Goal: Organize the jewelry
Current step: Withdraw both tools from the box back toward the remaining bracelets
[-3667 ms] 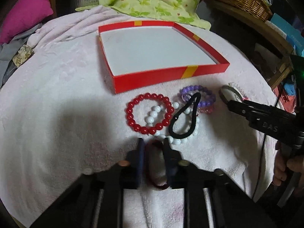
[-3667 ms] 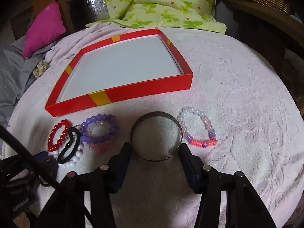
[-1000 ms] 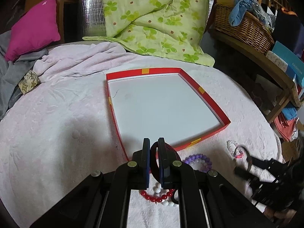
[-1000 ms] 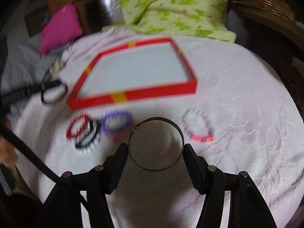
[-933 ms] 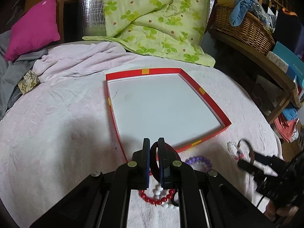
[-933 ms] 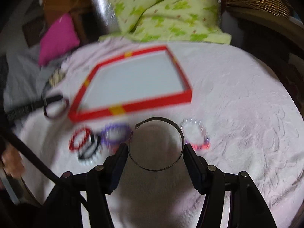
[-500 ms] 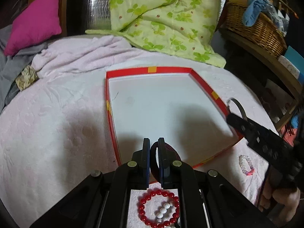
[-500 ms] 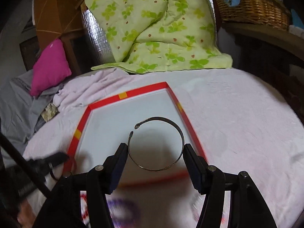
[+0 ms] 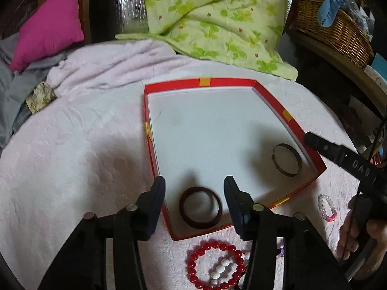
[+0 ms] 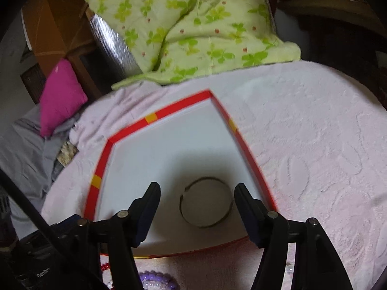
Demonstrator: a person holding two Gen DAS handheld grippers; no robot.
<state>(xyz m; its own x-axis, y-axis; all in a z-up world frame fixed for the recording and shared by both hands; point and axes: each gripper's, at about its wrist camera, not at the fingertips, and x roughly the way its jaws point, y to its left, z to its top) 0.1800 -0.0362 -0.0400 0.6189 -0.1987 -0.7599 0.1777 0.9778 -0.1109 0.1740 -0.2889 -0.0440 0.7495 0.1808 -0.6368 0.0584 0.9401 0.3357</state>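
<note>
A red box (image 9: 227, 81) with a white floor lies on the pink cloth. In its near left corner a dark red bangle (image 9: 200, 224) lies flat. My left gripper (image 9: 194, 188) hovers over it, its jaws opening and clear of the ring. A thin metal bangle (image 9: 287, 174) lies at the box's right side. In the right wrist view that metal bangle (image 10: 205, 226) rests on the floor between the fingers of my right gripper (image 10: 197, 193). Those jaws are opening too, and the pads do not touch it.
Red (image 9: 215, 263), white (image 9: 222, 265) and pink (image 9: 327, 207) bead bracelets lie on the cloth in front of the box, with a purple one (image 10: 157, 281). A green quilt (image 9: 217, 19), magenta pillow (image 9: 48, 29) and wicker basket (image 9: 333, 24) lie behind.
The left gripper opened and let the dark red bangle drop into the box. The right gripper moved in over the box and released the metal bangle onto its floor.
</note>
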